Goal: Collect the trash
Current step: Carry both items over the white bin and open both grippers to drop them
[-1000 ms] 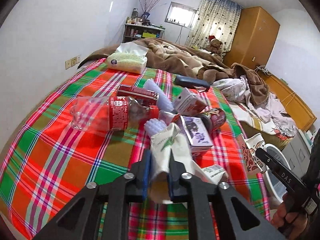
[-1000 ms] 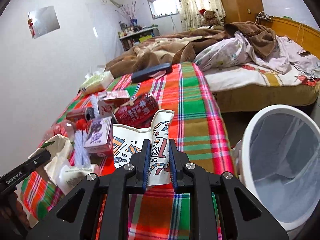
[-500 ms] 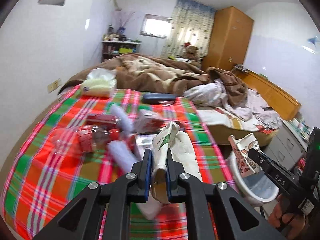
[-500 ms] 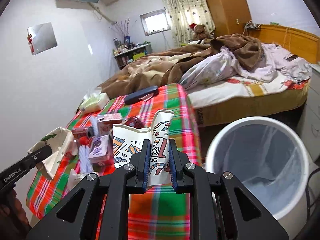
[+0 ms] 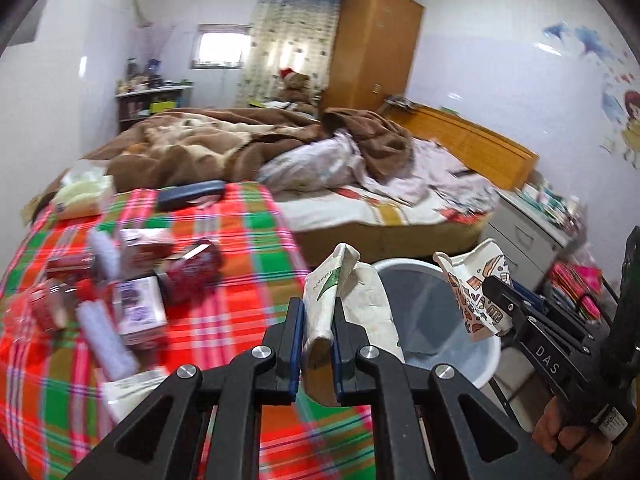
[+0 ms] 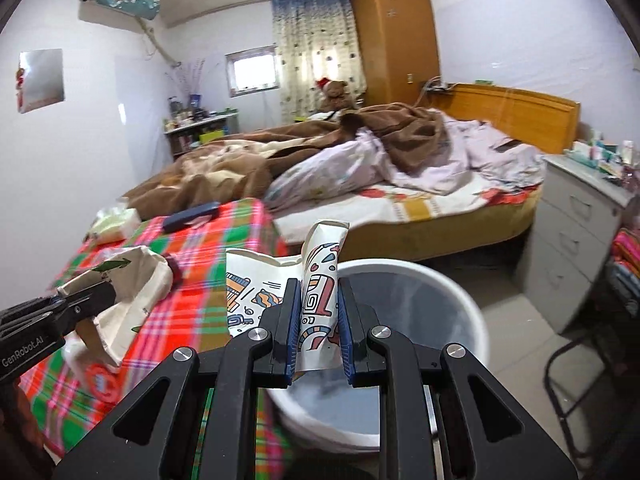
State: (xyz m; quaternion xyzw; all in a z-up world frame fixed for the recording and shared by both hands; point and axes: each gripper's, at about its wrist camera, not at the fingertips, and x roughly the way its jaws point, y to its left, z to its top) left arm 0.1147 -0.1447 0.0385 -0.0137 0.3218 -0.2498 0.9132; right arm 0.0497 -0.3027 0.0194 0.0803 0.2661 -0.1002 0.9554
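We hold white bag (image 5: 320, 312) and patterned bag (image 6: 318, 300) pinched upright, bin (image 6: 472, 316) just beyond.

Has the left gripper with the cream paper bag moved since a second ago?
Yes. The left gripper, shut on the cream paper bag, swung right off the plaid blanket toward the white bin.

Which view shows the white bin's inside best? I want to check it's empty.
The right wrist view: the white bin opens wide below the hand-held gripper, though paper hides part. The left wrist view shows the bin partly blocked by both papers.
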